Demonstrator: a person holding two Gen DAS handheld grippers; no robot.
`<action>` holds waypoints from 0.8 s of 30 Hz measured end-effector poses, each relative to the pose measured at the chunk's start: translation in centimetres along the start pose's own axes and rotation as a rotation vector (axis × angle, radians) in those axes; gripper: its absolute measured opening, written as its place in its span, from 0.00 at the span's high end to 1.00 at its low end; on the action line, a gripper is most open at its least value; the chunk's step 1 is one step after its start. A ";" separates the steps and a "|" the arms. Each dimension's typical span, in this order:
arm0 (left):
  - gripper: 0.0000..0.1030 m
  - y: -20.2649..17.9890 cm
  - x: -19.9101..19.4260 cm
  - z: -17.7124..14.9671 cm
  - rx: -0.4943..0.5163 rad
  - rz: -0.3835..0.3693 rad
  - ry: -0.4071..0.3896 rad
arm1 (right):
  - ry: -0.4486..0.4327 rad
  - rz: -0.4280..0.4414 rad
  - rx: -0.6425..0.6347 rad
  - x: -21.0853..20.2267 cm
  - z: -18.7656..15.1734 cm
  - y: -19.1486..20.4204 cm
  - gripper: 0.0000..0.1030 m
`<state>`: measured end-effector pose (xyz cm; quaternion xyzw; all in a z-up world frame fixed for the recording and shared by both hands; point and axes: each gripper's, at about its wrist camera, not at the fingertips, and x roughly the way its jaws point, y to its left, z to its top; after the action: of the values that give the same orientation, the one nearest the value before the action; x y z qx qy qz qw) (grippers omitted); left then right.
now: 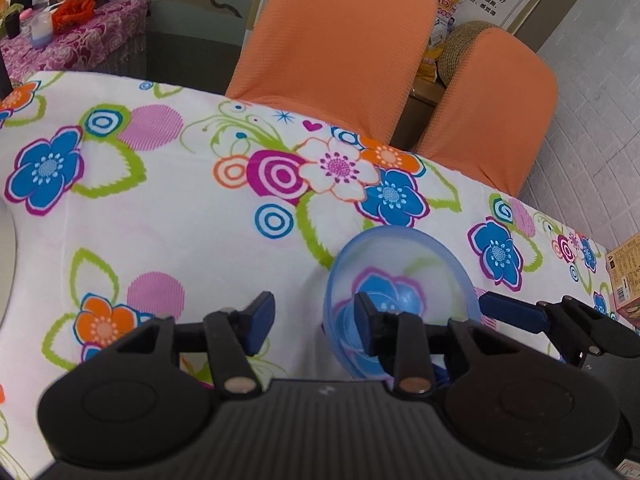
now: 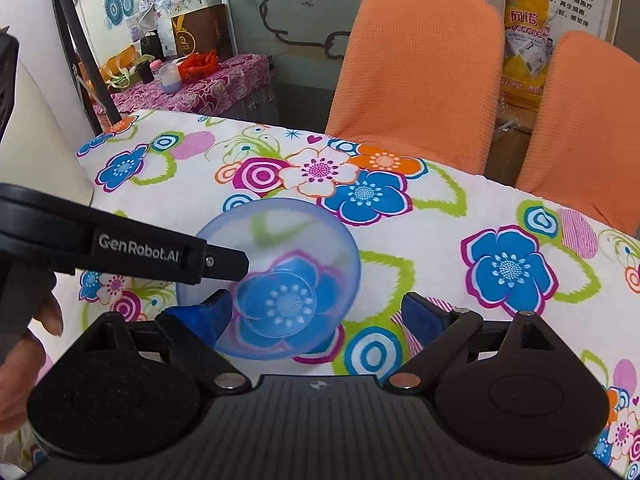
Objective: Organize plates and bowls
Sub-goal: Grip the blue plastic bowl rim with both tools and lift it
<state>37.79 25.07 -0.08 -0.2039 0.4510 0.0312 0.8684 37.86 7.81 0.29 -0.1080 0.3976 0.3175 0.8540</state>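
The bowl (image 2: 276, 276), translucent blue, is off the desk (image 2: 460, 216) and tilted, its mouth turned up and away toward the two orange chairs (image 2: 416, 72). It sits between the two hand-held grippers, and both are at it.

In the right wrist view the right hand-held gripper (image 2: 320, 320) stands wide, with its left pad at the bowl's near-left rim and its right pad well clear on the other side; nothing is pinched between them. The left hand-held gripper (image 2: 224, 264) comes in from the left as a dark arm whose tip lies across the bowl's left wall.

In the left wrist view the left hand-held gripper (image 1: 316, 320) also looks fairly wide; its right finger is over the inside of the bowl (image 1: 400, 300) and its left finger is out over bare cloth. Whether that finger bears on the wall or merely overlaps it I cannot tell, nor which gripper carries the weight.

So the bowl lies to the right of the left gripper's centre line and to the left of the right one's. By my judgement, the left gripper is nearer to a hold, since it already reaches inside the rim.
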 end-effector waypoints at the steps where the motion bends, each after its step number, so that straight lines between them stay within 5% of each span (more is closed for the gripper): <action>1: 0.69 -0.2 0.1 0.0 0.006 0.001 -0.001 | -0.006 -0.009 -0.009 0.0 -0.2 0.1 0.23; 9: 0.76 -1.7 0.8 0.0 0.035 -0.031 0.014 | -0.020 0.031 -0.143 0.5 -1.0 3.0 0.28; 20: 0.77 -2.2 -0.9 -0.1 0.037 -0.078 0.048 | 0.118 0.191 0.070 -0.9 -0.6 1.7 0.26; 24: 0.77 -2.7 -1.2 -0.7 0.051 -0.073 0.054 | 0.099 0.158 0.020 -1.8 -1.1 2.6 0.26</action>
<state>37.18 22.52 1.36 -0.1988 0.4672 -0.0176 0.8613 34.69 8.52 1.10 -0.0834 0.4498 0.3743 0.8067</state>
